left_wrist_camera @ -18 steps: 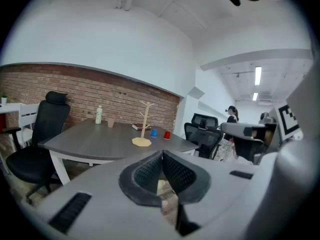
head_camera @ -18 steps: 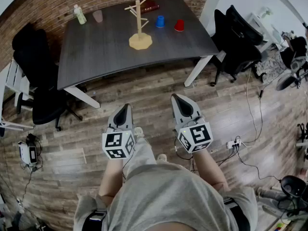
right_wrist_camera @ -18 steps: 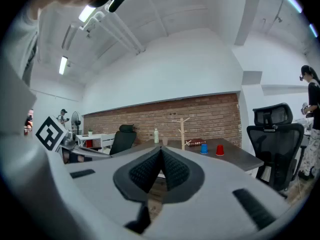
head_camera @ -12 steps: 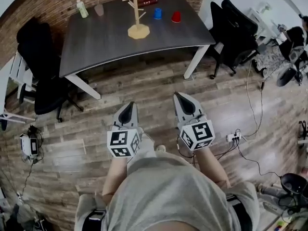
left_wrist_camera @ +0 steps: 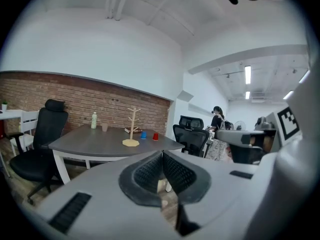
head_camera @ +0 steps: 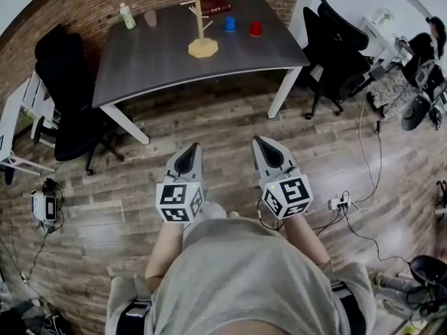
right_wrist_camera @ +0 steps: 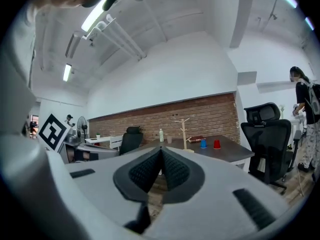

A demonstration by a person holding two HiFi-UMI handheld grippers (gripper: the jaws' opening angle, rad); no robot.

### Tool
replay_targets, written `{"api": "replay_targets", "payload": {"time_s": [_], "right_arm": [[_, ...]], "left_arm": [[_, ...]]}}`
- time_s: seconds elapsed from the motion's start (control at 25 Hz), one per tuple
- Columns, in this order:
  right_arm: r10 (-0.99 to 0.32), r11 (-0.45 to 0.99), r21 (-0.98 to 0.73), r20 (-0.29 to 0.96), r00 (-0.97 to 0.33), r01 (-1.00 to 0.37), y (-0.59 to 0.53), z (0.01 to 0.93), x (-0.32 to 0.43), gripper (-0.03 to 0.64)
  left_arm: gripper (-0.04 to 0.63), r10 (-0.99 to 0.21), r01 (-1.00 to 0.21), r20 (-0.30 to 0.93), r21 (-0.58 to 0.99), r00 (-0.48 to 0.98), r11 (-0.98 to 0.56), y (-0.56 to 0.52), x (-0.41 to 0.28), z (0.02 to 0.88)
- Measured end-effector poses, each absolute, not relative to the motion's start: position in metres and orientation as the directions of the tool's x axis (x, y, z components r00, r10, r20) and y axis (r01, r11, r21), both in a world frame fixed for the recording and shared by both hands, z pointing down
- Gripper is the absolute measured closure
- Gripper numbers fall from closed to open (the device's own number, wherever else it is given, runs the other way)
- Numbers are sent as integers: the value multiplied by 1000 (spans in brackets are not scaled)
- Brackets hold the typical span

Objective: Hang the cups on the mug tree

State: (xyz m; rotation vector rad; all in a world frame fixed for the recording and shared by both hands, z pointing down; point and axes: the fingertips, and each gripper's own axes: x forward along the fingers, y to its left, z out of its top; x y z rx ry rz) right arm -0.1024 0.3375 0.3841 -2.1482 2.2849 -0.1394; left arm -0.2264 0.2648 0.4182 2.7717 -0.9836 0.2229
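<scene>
Floor: wood planks run open and wide between you and the table's near edge; cables trail on your right.
Table: one, dark-topped, set against the brick wall, with its near edge well ahead of both grippers.
Chairs: one black chair at the table's left end and one at its right; whether another hides behind that one, you can't tell.
Grippers: two, side by side over the floor. Your left gripper has its jaws pressed together on nothing, and your right gripper is the same.
Mug tree: one, upright toward the table's far side, with every peg bare.
Book: one, dark red, behind the tree at the far edge.
Cups: three, all standing on the table. The blue cup and red cup are just right of the tree, apart from each other, and the pale tumbler is near the far-left corner.
Bottle: one, just beside the tumbler.
</scene>
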Motion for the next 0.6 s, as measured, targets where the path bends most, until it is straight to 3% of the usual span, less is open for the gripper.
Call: {"api": "replay_targets", "payload": {"time_s": [0.6], "right_arm": [[-994,45,-110,93,-55,-993,353,402,-87,595]], "left_arm": [[576,-605,-635,210,130,768,-761,287,-218,419]]}}
